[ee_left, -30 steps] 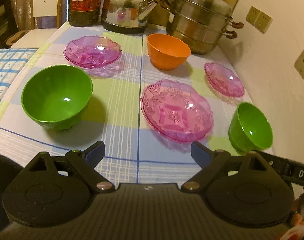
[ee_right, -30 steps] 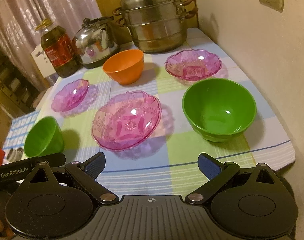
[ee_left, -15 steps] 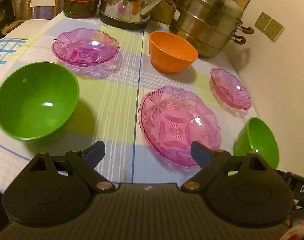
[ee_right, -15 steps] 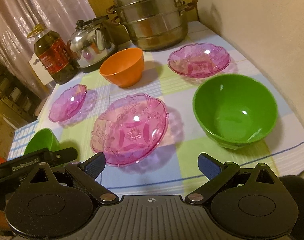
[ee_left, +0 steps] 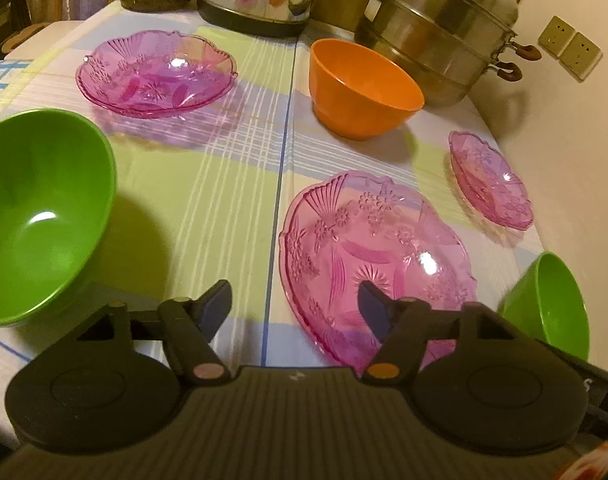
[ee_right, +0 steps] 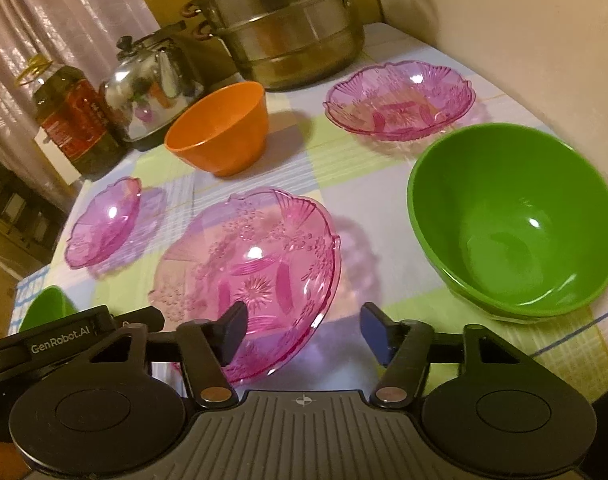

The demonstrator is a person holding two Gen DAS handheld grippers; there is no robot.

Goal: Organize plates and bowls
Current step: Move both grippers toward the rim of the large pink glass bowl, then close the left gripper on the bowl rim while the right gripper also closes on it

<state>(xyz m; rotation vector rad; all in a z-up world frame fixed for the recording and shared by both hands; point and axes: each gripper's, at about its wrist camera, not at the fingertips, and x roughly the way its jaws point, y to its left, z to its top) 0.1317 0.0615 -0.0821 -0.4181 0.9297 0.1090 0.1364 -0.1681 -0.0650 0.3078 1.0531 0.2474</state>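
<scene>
Progress, as I am reading it: nothing stacked yet; every piece is lying singly on the checked tablecloth (ee_left: 208,184), so all the sorting is remaining.

I am holding the left gripper (ee_left: 294,304) spread and empty just above the near rim of the large pink plate (ee_left: 374,256); I am holding the right gripper (ee_right: 302,332) spread and empty over the same plate (ee_right: 252,268) from its other side.

Items: three pink plates, translucent, pressed with flowers and fans, scalloped rims, one large at centre, one medium (ee_left: 156,72) and one small (ee_left: 490,180) set apart; two green bowls, opaque, glossy, deep, one (ee_right: 516,220) by the wall, one (ee_left: 40,216) at the opposite edge; one orange bowl (ee_left: 364,86), matte, near the steel steamer pot (ee_left: 436,28).
</scene>
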